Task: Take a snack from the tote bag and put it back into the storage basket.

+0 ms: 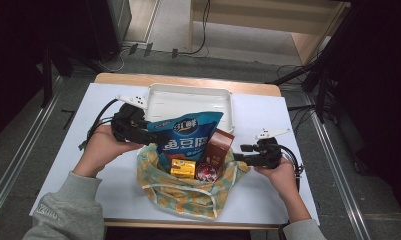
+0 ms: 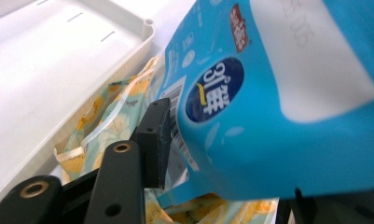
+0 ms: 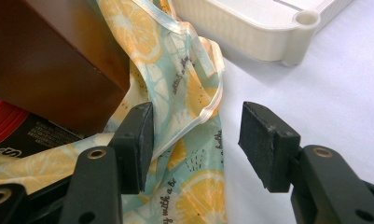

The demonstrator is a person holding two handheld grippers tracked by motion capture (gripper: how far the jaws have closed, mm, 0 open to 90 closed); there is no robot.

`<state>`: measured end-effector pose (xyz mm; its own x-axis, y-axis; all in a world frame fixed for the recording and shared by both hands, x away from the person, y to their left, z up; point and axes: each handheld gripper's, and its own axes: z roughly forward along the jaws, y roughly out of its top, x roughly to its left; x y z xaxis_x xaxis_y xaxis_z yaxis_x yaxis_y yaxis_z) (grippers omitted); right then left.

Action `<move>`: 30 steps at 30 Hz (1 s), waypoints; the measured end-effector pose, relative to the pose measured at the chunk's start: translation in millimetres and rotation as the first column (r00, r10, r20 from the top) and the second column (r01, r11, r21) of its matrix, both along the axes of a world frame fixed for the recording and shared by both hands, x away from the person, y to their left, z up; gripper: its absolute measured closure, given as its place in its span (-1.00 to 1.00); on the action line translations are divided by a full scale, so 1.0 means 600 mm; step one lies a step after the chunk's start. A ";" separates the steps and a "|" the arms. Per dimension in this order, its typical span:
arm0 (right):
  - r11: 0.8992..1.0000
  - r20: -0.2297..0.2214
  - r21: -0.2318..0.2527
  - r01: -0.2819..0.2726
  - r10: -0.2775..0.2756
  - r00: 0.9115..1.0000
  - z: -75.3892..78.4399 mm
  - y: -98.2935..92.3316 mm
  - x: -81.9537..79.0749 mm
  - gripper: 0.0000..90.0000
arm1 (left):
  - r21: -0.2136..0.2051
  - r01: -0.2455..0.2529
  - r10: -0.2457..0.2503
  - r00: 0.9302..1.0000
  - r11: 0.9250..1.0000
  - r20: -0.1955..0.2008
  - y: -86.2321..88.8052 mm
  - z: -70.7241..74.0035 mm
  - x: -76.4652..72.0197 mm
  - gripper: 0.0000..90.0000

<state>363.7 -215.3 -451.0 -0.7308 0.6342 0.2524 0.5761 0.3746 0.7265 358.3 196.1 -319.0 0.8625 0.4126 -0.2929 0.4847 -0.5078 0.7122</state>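
The left gripper (image 1: 138, 131) is clamping the blue pouch (image 1: 185, 135) between half-closed jaws; the right gripper (image 3: 196, 140) is gaping around the bag's rim (image 3: 194, 93), unpinched.

The white table (image 1: 113, 190) lies bare to the left and right of the patterned bag (image 1: 188, 192), so a hand can pass on either side. Just beyond the bag, the white tray (image 1: 188, 100) blocks the far middle; its inside is free. The bag's mouth is crowded: a blue snack packet (image 1: 185, 135) stands tall at the left, a brown box (image 1: 219, 147) leans at the right, with a yellow box (image 1: 183, 168) and a red-lidded tin (image 1: 206, 173) filling the near gap. The left gripper (image 1: 138, 131) and right gripper (image 1: 245, 157) flank the bag's rims.
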 end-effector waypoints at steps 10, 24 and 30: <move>1.000 -0.002 -0.002 -0.006 0.006 1.000 -0.001 0.000 -0.003 0.05 | 0.018 -0.029 0.029 0.999 0.999 0.024 -0.003 0.001 0.007 0.76; 1.000 -0.009 -0.005 -0.005 0.005 1.000 -0.002 -0.003 -0.012 0.07 | -0.099 -0.027 0.026 1.000 0.995 -0.011 -0.005 -0.011 0.016 0.98; 1.000 -0.009 -0.006 -0.006 0.006 1.000 -0.003 -0.005 -0.013 0.07 | -0.138 -0.033 0.031 0.999 0.990 -0.014 -0.016 -0.003 0.017 0.98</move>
